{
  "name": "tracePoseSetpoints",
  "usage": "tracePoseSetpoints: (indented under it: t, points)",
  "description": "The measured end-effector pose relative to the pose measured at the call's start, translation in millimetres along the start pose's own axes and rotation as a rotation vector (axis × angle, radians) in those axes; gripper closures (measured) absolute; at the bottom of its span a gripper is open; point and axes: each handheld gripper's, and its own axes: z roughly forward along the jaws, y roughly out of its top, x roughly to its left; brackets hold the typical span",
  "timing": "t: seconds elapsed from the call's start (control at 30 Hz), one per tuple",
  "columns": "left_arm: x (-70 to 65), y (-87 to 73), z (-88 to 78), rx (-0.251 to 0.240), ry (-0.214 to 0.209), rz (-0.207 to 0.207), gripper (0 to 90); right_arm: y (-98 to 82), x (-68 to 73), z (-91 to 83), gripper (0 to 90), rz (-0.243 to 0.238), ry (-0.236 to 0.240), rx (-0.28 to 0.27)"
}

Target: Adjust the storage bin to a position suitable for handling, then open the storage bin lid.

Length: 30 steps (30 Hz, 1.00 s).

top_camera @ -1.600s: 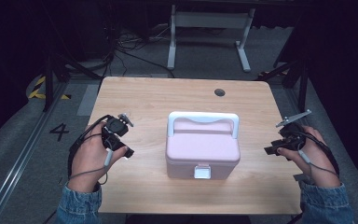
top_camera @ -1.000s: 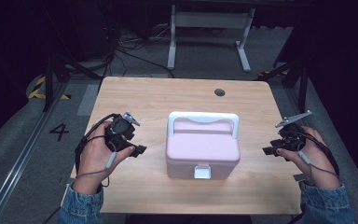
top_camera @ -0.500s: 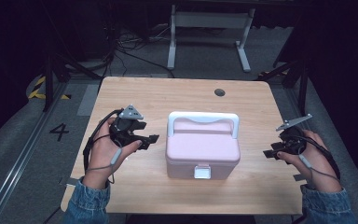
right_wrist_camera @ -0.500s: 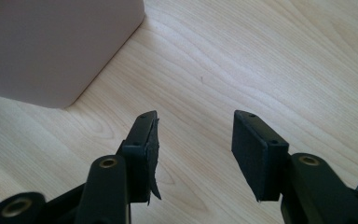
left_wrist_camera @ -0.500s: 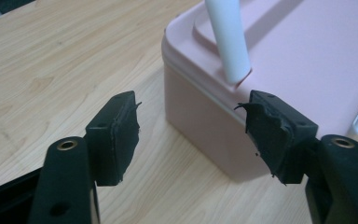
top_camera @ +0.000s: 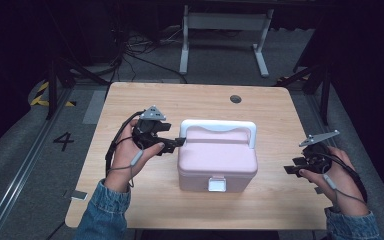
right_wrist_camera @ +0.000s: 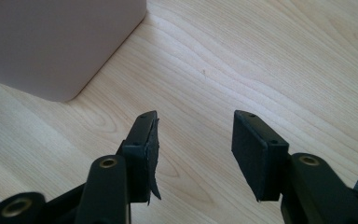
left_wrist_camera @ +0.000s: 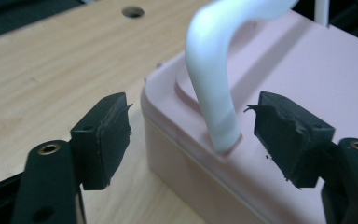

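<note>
The pink lidded box [top_camera: 217, 160] sits at the middle of the wooden table [top_camera: 145, 100], its lid down and its white front latch [top_camera: 216, 184] facing six o'clock, by the look of it not yet undone. Its white carry handle [top_camera: 219, 127] stands along the lid's twelve o'clock edge.

The left gripper [top_camera: 178, 142] is at the box's nine o'clock side, at the handle's left foot. Its jaws have just been opening and now stand wide; in the left gripper view the handle's post [left_wrist_camera: 213, 88] rises between the two pads [left_wrist_camera: 103, 137], neither pad touching it. So the approach looks finished and the pinch on the handle is not yet made.

The right gripper [top_camera: 293, 168] waits at three o'clock, apart from the box, jaws spread over bare wood, holding nothing; its own view catches one box corner [right_wrist_camera: 65, 88] at ten o'clock.

Left to do, as I judge it: close on the handle, then lift or carry the box, or work the latch.
</note>
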Motion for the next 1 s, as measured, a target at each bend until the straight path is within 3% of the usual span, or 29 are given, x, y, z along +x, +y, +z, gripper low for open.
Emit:
tracePoseSetpoints:
  t: [0.1, 0.33, 0.57, 0.67, 0.7, 0.73, 0.83, 1.0]
  points:
    - [-1.9, 1.7, 7.9, -0.051, 0.025, 0.007, 23.3, -3.5, 1.7, -0.2, 53.0, -0.003, -0.009, -0.009]
    - [-7.1, 5.3, 26.8, -0.049, 0.006, 0.017, 25.9, -9.0, 2.1, -3.1, 54.1, 0.004, -0.02, -0.025]
    - [-12.3, 10.9, 35.7, 0.018, -0.008, -0.024, 45.8, -11.0, 2.0, -3.1, 54.9, 0.008, -0.026, -0.033]
    - [-13.5, 11.2, 37.2, 0.026, -0.005, -0.018, 54.0, -11.3, 2.6, -3.1, 55.0, 0.005, -0.025, -0.034]
    - [-13.6, 11.5, 36.5, 0.029, 0.016, -0.004, 54.0, -11.3, 2.6, -3.1, 55.0, 0.005, -0.025, -0.034]
    - [-13.7, 11.5, 34.3, 0.018, 0.004, -0.011, 62.9, -11.3, 3.0, -3.7, 55.2, 0.002, -0.026, -0.038]
    - [-14.3, 13.1, 28.9, -0.047, -0.014, -0.012, 68.5, -10.8, 3.2, -4.6, 55.4, -0.003, -0.029, -0.049]
    - [-15.8, 16.5, 26.8, -0.038, -0.028, 0.005, 71.1, -9.7, 3.6, -4.0, 55.4, -0.003, -0.021, -0.058]
